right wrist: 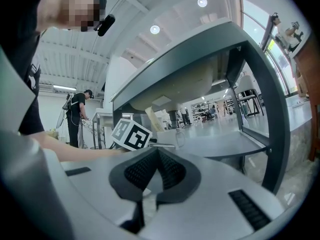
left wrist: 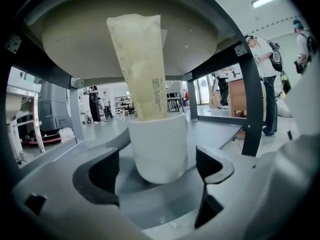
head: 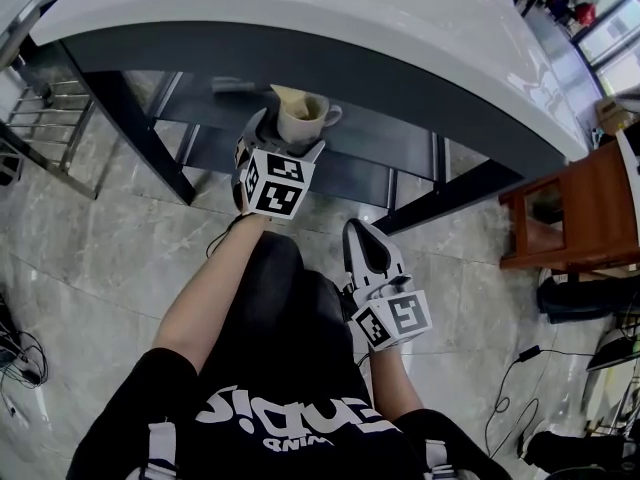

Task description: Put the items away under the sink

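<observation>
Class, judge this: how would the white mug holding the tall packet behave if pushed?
The mug looks glazed, so probably slippery and breakable. The tall packet leans well above its rim, so a shove could flop it over.

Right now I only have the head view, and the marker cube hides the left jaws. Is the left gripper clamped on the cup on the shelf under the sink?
Observer: No. In the left gripper view the left gripper has its jaws apart. The white cup stands on the shelf between them, with a gap on each side.
Operator: And the tube in it?
Observer: The cream tube stands in the cup, its top leaning left in that view.
Operator: Is the right gripper carrying anything?
Observer: No. The right gripper has its jaws together with nothing between them.
</observation>
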The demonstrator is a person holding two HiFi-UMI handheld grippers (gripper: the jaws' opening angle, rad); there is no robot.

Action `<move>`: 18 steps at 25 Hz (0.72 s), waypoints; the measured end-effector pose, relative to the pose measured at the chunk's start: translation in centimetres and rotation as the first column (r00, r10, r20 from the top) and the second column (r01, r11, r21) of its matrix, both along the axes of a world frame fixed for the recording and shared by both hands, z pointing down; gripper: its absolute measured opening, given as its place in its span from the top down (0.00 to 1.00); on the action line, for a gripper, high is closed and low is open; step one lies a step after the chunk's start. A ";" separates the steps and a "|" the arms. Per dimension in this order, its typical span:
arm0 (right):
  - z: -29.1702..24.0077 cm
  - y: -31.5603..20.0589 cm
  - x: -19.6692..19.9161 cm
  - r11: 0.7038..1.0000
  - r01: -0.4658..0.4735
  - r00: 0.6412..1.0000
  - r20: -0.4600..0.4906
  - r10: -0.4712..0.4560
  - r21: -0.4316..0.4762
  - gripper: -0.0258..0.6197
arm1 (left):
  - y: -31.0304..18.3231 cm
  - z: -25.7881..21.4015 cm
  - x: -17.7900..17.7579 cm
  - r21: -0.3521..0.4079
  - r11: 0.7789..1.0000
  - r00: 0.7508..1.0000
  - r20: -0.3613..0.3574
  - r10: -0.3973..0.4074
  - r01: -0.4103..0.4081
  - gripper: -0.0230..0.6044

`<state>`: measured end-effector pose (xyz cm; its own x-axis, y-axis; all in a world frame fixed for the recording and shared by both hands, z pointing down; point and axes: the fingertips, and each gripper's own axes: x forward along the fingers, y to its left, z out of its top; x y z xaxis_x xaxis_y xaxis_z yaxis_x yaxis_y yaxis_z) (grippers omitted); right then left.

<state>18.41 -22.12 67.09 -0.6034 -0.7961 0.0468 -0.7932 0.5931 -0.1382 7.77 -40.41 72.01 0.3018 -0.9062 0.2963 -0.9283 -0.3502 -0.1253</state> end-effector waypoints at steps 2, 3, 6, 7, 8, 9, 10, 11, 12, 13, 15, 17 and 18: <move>0.2 -0.1 -0.2 1.000 0.004 1.000 -0.002 -0.004 -0.002 0.93 | 1.0 0.1 -0.5 -0.015 1.000 1.000 -0.017 0.012 -0.012 0.20; 0.2 -0.1 -0.4 1.000 0.007 1.000 -0.003 -0.007 -0.002 0.93 | 1.6 0.1 -0.6 -0.023 1.000 0.999 -0.029 0.021 -0.022 0.20; 0.2 0.0 -1.0 1.000 0.017 1.000 -0.004 -0.017 0.001 0.93 | 3.9 -0.2 -1.0 -0.038 0.997 0.996 -0.059 0.060 -0.062 0.21; 0.3 0.1 -1.2 1.000 0.021 1.000 -0.004 -0.021 0.002 0.93 | 4.8 -0.4 -1.0 -0.040 0.996 0.995 -0.062 0.077 -0.080 0.21; 0.3 0.2 -1.5 1.000 0.026 1.000 -0.005 -0.026 0.003 0.93 | 5.6 -0.6 -1.1 -0.041 0.994 0.993 -0.065 0.098 -0.101 0.23; 0.3 0.3 -1.7 1.000 0.031 0.999 -0.005 -0.031 0.004 0.93 | 6.5 -0.7 -1.1 -0.042 0.992 0.990 -0.072 0.119 -0.123 0.27; 0.3 0.4 -1.9 0.999 0.035 0.999 -0.007 -0.035 0.005 0.93 | 7.4 -0.9 -1.3 -0.042 0.989 0.987 -0.082 0.136 -0.140 0.36; 0.4 0.6 -2.1 0.999 0.039 0.999 -0.010 -0.039 0.004 0.93 | 8.4 -1.0 -1.5 -0.040 0.988 0.985 -0.091 0.148 -0.152 0.44; 0.4 0.7 -2.3 0.999 0.042 0.999 -0.011 -0.042 0.003 0.93 | 9.4 -1.2 -1.8 -0.037 0.986 0.983 -0.098 0.156 -0.160 0.52; 0.5 0.9 -2.5 0.999 0.044 0.999 -0.013 -0.044 0.002 0.93 | 10.4 -1.4 -2.2 -0.033 0.985 0.981 -0.101 0.163 -0.167 0.59; 0.6 1.2 -2.8 0.999 0.050 0.999 -0.015 -0.050 -0.001 0.93 | 12.4 -1.8 -2.8 -0.021 0.983 0.978 -0.109 0.177 -0.180 0.68; 0.8 1.6 -3.3 0.998 0.058 0.998 -0.020 -0.059 -0.003 0.93 | 14.3 -2.3 -3.3 0.007 0.982 0.973 -0.132 0.188 -0.189 0.78; 1.0 1.8 -3.6 0.998 0.064 0.998 -0.023 -0.064 -0.005 0.93 | 15.1 -2.6 -3.6 0.025 0.981 0.971 -0.144 0.192 -0.190 0.84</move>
